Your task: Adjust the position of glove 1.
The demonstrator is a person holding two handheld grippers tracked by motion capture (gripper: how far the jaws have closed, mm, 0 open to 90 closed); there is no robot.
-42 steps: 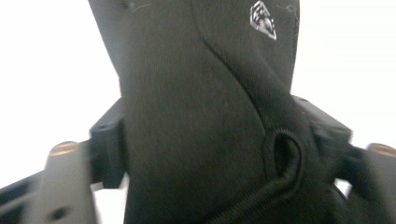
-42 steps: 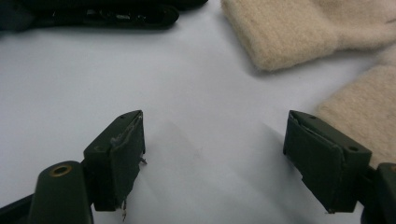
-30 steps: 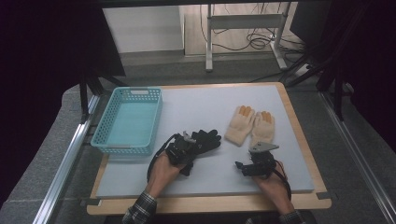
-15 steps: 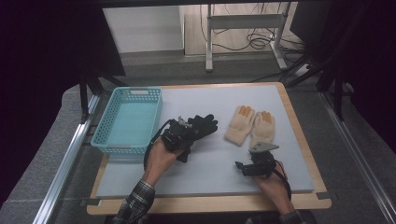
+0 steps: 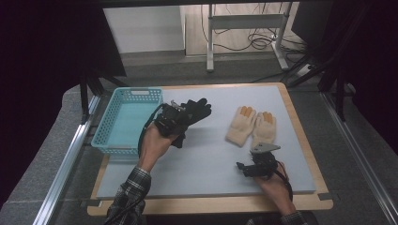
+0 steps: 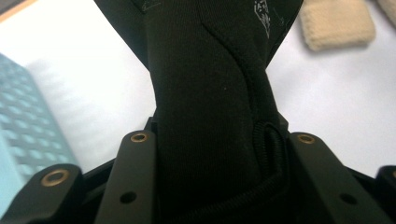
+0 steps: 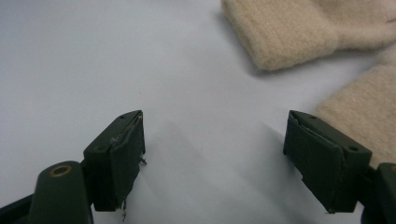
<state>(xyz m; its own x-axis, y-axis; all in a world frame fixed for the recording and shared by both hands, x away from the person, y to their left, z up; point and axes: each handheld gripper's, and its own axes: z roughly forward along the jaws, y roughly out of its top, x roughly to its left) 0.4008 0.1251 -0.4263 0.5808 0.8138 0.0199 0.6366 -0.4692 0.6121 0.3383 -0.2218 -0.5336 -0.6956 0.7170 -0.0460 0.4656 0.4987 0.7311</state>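
On grey mat: cream gloves, teal basket.

Black glove, cream gloves with orange fingertips, turquoise basket.

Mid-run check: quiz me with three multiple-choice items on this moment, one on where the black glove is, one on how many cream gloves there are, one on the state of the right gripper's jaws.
1. Where is the black glove?
A. In the basket
B. Clamped in the left gripper
C. Flat beside the cream gloves

2. How many cream gloves lie on the table?
A. One
B. Two
C. Three

3. How do the right gripper's jaws stand?
A. Open, nothing between them
B. Shut on a cream glove
C. Shut on the black glove

Key: 1 B, the left gripper pinches black fabric, right of the blue basket. 2 B, two lie side by side. 3 A, the right gripper shows bare table between spread jaws.
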